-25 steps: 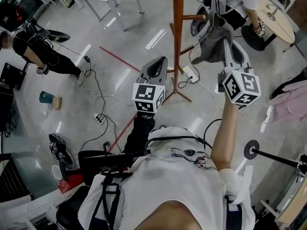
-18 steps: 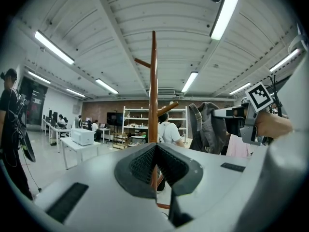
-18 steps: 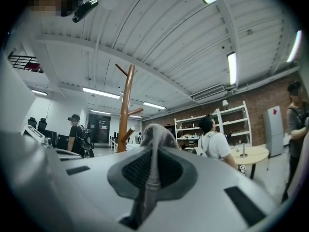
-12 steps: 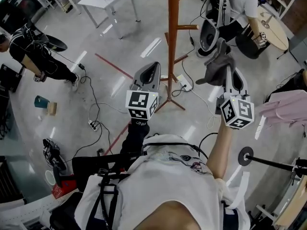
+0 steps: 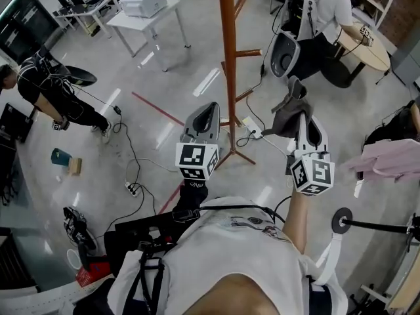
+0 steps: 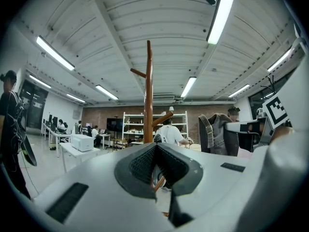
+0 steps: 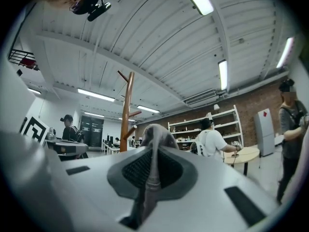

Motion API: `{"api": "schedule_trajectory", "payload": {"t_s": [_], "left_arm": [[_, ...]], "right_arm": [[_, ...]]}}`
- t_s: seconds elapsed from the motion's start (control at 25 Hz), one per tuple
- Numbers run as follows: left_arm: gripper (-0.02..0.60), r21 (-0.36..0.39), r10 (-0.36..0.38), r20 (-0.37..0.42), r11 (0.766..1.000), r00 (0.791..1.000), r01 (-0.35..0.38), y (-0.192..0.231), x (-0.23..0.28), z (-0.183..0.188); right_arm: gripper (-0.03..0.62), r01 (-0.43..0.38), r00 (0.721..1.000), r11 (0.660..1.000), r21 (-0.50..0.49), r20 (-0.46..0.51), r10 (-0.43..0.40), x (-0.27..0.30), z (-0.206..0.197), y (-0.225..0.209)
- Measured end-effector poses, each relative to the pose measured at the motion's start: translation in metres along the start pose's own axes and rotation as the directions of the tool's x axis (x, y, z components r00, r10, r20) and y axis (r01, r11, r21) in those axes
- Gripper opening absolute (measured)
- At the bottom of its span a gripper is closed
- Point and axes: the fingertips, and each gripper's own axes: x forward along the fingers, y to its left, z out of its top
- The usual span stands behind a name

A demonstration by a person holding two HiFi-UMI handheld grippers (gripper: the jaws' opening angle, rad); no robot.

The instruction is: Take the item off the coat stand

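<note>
The wooden coat stand [image 5: 228,64] rises from the floor ahead of me, its pegs bare in the head view. A grey garment [image 5: 289,113] hangs from my right gripper [image 5: 302,125], which is shut on it, to the right of the pole and apart from it. In the right gripper view the cloth [image 7: 155,134] fills the slit between the pads of that gripper [image 7: 150,170], with the stand [image 7: 126,115] further left. My left gripper [image 5: 205,118] hovers just left of the pole, shut and empty; its own view shows its jaws [image 6: 157,170] below the stand [image 6: 148,95].
A person [image 5: 52,87] stands at the left and another [image 5: 321,12] sits at the back right by a round table [image 5: 371,41]. A white table [image 5: 141,8] carries a printer. Cables and a power strip [image 5: 252,126] lie round the stand's feet. Pink cloth [image 5: 394,159] hangs at right.
My right gripper has carried the grey garment away from the stand's peg, down and toward me. The left gripper has stayed beside the pole, still shut.
</note>
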Motion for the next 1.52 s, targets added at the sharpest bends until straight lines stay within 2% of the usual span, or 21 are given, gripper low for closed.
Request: {"api": "schedule_trajectory", "payload": {"t_s": [0.56, 1.52], "left_arm": [[0.005, 0.003, -0.031, -0.008, 1.000, 1.000, 0.031, -0.008, 0.010, 0.001], [0.005, 0.014, -0.035, -0.023, 0.999, 0.999, 0.035, -0.007, 0.009, -0.001]], "right_arm": [[0.017, 0.000, 1.000, 1.000, -0.012, -0.001, 0.000, 0.002, 0.003, 0.005], [0.015, -0.033, 0.999, 0.999, -0.016, -0.003, 0.033, 0.008, 0.000, 0.015]]}}
